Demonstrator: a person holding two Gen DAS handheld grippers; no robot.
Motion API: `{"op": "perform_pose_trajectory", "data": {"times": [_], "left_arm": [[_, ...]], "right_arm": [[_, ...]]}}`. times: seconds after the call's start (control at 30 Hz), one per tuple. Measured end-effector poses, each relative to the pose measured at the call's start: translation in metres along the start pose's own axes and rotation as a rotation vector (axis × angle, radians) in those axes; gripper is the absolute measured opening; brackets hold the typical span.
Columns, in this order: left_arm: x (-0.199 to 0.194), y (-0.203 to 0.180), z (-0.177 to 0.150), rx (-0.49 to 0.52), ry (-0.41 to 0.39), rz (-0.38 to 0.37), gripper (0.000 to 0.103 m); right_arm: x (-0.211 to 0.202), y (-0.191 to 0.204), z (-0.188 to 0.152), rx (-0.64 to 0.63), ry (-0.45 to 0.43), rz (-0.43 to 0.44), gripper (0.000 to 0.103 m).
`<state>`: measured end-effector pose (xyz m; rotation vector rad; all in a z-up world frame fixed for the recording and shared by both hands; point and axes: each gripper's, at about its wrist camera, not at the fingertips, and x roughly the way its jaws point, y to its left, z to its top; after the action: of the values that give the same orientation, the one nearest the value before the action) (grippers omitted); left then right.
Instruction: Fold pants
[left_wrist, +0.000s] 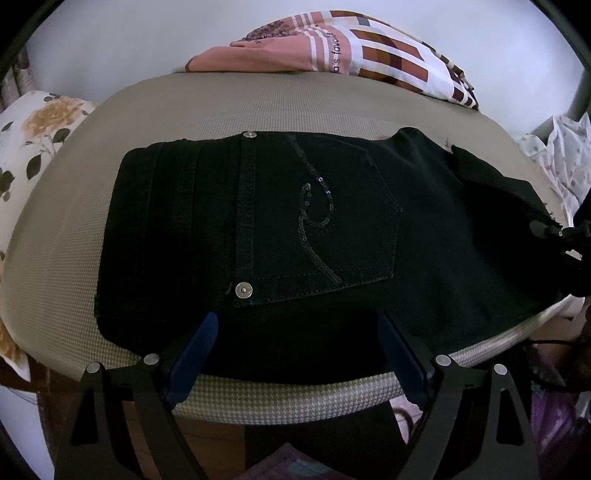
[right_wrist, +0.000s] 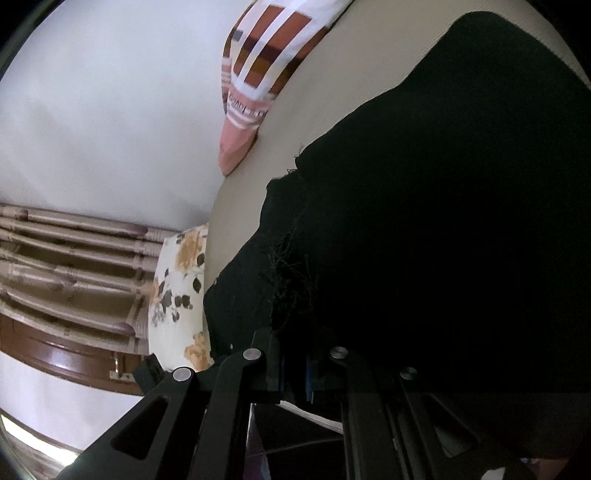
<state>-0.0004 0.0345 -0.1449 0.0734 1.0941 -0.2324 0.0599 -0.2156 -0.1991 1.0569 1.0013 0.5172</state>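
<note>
Lying flat on the houndstooth-covered surface (left_wrist: 303, 107), directly ahead of the left gripper (left_wrist: 295, 350), the black jeans (left_wrist: 207, 229) are seen already doubled lengthwise, a sequinned back pocket (left_wrist: 325, 218) facing up. The left gripper's blue fingers (left_wrist: 195, 350) are spread wide and nothing is held between them. The right gripper (right_wrist: 295, 373) is pressed together on the frayed hem (right_wrist: 291, 280) of the legs just ahead of it, the dark cloth (right_wrist: 443, 221) rising above it. The lengthwise fold is judged done; the leg end has yet to be laid over the waist part. A patterned blanket (left_wrist: 369, 48) is heaped beyond.
</note>
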Motion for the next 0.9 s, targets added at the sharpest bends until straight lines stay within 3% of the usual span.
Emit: {"op": "perform_pose_trajectory", "data": {"times": [0.4, 0.9], "left_arm": [[0.001, 0.000, 0.000, 0.001, 0.001, 0.000, 0.088], [0.001, -0.002, -0.002, 0.004, 0.002, 0.003, 0.088]], "right_arm": [[0.017, 0.005, -0.008, -0.024, 0.046, 0.004, 0.008], [0.036, 0.023, -0.021, -0.157, 0.096, -0.073, 0.009]]}}
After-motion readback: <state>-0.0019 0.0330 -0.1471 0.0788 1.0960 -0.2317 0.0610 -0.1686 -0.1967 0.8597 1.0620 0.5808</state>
